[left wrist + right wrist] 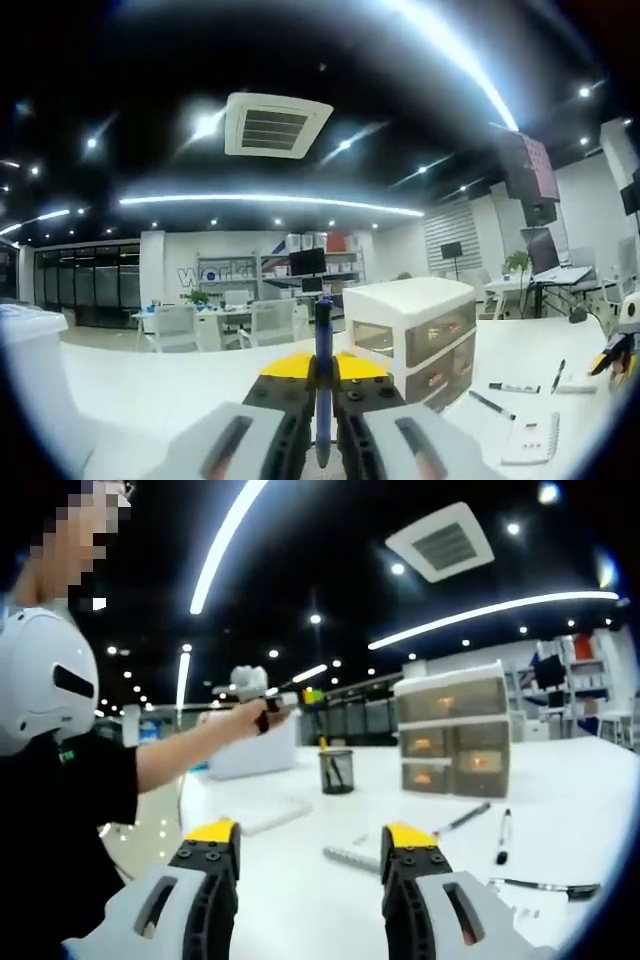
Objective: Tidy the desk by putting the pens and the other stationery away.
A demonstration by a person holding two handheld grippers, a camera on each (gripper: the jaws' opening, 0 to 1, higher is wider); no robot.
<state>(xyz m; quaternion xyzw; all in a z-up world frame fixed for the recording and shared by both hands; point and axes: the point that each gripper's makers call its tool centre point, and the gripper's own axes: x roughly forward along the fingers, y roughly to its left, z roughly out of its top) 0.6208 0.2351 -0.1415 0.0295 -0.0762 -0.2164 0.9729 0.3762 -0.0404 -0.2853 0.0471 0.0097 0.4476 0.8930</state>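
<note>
My left gripper (322,400) is shut on a blue pen (323,340) that stands upright between its jaws, held above the white desk (150,385). In the right gripper view a person's outstretched arm holds that left gripper (266,706) high above the desk. My right gripper (310,865) hangs open over the desk (300,900) with nothing between its jaws. A black mesh pen cup (336,771) with a yellow pencil in it stands ahead. Loose pens (503,838) lie to the right, beside a spiral notebook (350,858).
A white drawer unit (412,330) (450,730) stands on the desk. Black pens (515,387) and a small notebook (530,438) lie beside it. A white box (250,752) and a flat pad (268,815) sit at the left. The person (50,780) stands close on the left.
</note>
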